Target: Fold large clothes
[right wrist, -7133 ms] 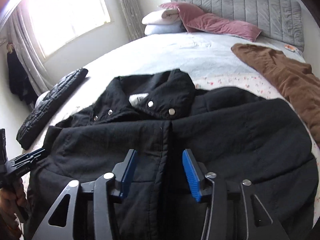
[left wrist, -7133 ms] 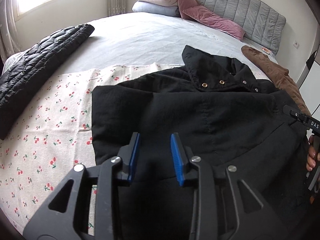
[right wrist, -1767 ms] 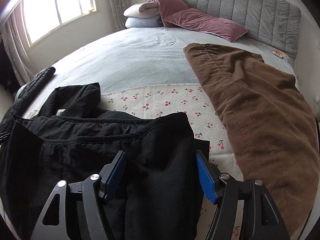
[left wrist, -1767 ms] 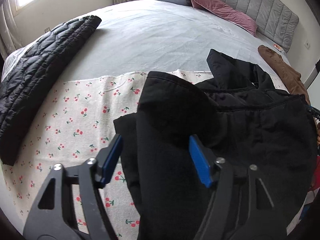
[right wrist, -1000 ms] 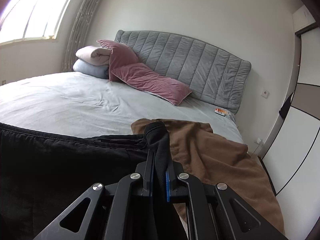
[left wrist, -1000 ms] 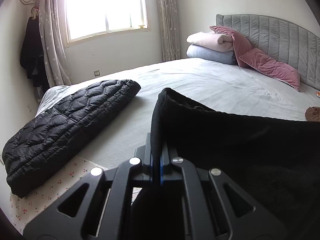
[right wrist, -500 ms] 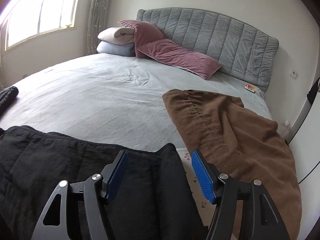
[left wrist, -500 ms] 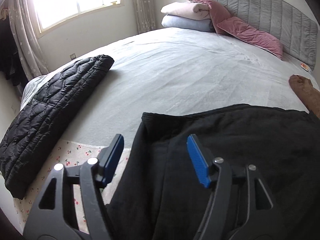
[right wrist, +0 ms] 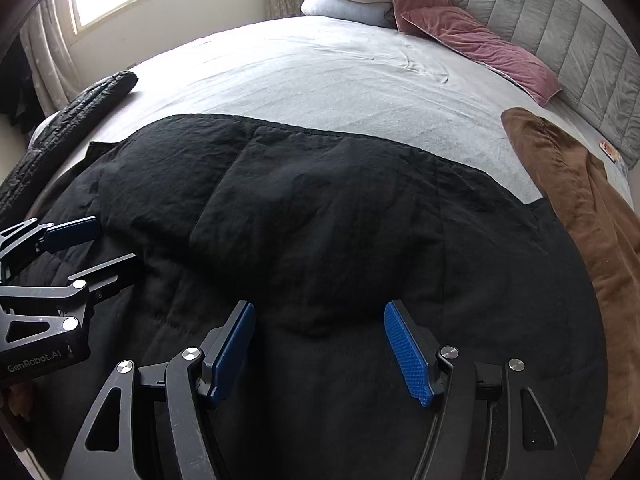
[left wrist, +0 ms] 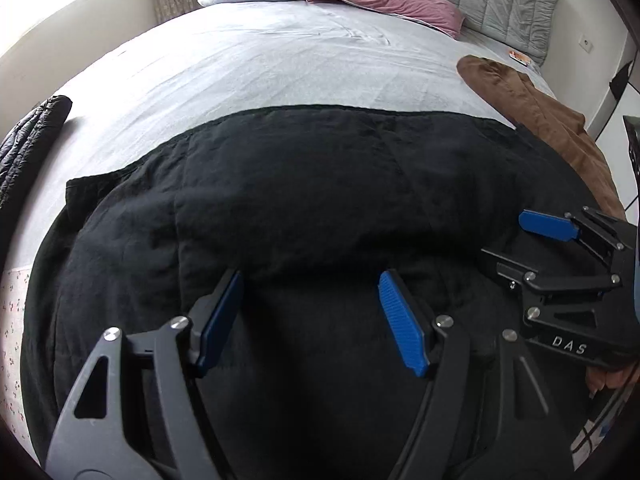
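Reading "DAS" (left wrist: 568,350), "GenRobot.AI" (right wrist: 34,362)

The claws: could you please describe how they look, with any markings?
Both are black angular frames with silver screws and ribbed blue pads. The left claw reads "GenRobot.AI" on its side; the right claw reads "DAS".

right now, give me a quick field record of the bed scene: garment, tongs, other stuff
garment: black coat, folded over, lying on the bed
left tongs: open above the coat, nothing gripped
right tongs: jaws opening over the coat, nothing between them
to the right: brown garment, next to the coat
to the left: black quilted jacket, apart from the coat
head of bed: pink pillows, grey headboard
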Demonstrator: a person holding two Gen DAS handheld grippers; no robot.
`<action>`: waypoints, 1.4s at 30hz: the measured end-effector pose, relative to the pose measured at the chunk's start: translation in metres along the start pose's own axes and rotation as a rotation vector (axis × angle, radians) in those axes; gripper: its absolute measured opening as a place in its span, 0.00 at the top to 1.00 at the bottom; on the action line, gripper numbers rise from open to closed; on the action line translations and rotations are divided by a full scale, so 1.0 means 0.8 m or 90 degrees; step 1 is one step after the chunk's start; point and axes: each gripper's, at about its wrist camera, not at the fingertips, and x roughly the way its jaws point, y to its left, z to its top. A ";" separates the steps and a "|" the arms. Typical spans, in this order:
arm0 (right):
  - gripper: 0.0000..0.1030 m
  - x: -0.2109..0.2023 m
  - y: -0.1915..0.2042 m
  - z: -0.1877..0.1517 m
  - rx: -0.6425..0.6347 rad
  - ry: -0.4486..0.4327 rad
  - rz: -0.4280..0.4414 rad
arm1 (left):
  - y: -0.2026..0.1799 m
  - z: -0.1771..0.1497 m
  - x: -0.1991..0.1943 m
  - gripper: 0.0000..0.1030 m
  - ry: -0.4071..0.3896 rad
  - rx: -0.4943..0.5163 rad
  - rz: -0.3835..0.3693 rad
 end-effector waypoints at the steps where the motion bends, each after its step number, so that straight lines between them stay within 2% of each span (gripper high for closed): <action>1: 0.28 0.013 -0.005 0.013 0.010 -0.001 0.001 | 0.006 0.013 0.010 0.31 -0.005 -0.006 0.013; 2: 0.25 0.022 -0.013 0.026 0.022 -0.002 -0.001 | 0.014 0.025 0.020 0.31 -0.004 -0.009 0.022; 4: 0.22 0.038 -0.025 0.046 0.033 -0.019 -0.015 | 0.030 0.044 0.037 0.29 -0.013 -0.009 0.072; 6: 0.18 0.051 -0.041 0.059 0.037 -0.039 -0.017 | 0.056 0.052 0.051 0.24 -0.019 -0.015 0.103; 8: 0.15 0.059 -0.065 0.065 0.049 -0.044 -0.005 | 0.093 0.053 0.053 0.22 -0.024 -0.039 0.092; 10: 0.15 0.061 -0.095 0.067 0.066 -0.052 -0.006 | 0.131 0.050 0.054 0.22 -0.025 -0.048 0.153; 12: 0.15 0.064 -0.132 0.065 0.067 -0.048 -0.083 | 0.173 0.043 0.062 0.24 0.006 -0.042 0.245; 13: 0.15 0.068 -0.154 0.062 0.066 -0.034 -0.125 | 0.197 0.036 0.062 0.24 0.023 -0.047 0.264; 15: 0.15 0.068 -0.207 0.050 0.104 -0.019 -0.148 | 0.237 0.025 0.049 0.22 0.017 -0.086 0.233; 16: 0.15 0.064 -0.235 0.044 0.139 -0.016 -0.157 | 0.252 0.022 0.042 0.22 0.017 -0.105 0.242; 18: 0.15 0.052 -0.277 0.029 0.192 -0.020 -0.164 | 0.272 0.014 0.039 0.22 0.043 -0.089 0.369; 19: 0.15 0.046 -0.292 0.022 0.213 -0.015 -0.184 | 0.282 0.007 0.035 0.22 0.049 -0.084 0.393; 21: 0.15 0.028 -0.307 0.010 0.223 -0.021 -0.192 | 0.296 -0.006 0.015 0.24 0.042 -0.116 0.388; 24: 0.15 -0.016 -0.294 -0.004 0.209 -0.059 -0.185 | 0.278 -0.026 -0.029 0.24 -0.010 -0.128 0.332; 27: 0.14 -0.062 -0.243 -0.013 0.163 -0.087 -0.151 | 0.216 -0.041 -0.072 0.24 -0.054 -0.081 0.275; 30: 0.13 -0.104 -0.165 -0.035 0.100 -0.110 -0.084 | 0.146 -0.065 -0.105 0.20 -0.057 -0.046 0.170; 33: 0.13 -0.132 -0.095 -0.078 0.083 -0.129 -0.004 | 0.089 -0.096 -0.120 0.19 -0.045 -0.037 0.074; 34: 0.13 -0.135 -0.076 -0.091 0.075 -0.125 0.022 | 0.077 -0.107 -0.120 0.19 -0.048 -0.037 0.057; 36: 0.13 -0.128 -0.049 -0.112 0.055 -0.102 0.024 | 0.065 -0.126 -0.117 0.19 -0.046 -0.041 0.053; 38: 0.13 -0.114 -0.045 -0.131 0.049 -0.069 -0.004 | 0.081 -0.143 -0.110 0.19 -0.040 -0.071 0.058; 40: 0.13 -0.100 -0.059 -0.152 0.067 -0.042 -0.038 | 0.105 -0.161 -0.100 0.19 -0.022 -0.092 0.091; 42: 0.13 -0.092 -0.096 -0.173 0.101 -0.025 -0.045 | 0.137 -0.182 -0.105 0.19 -0.028 -0.100 0.121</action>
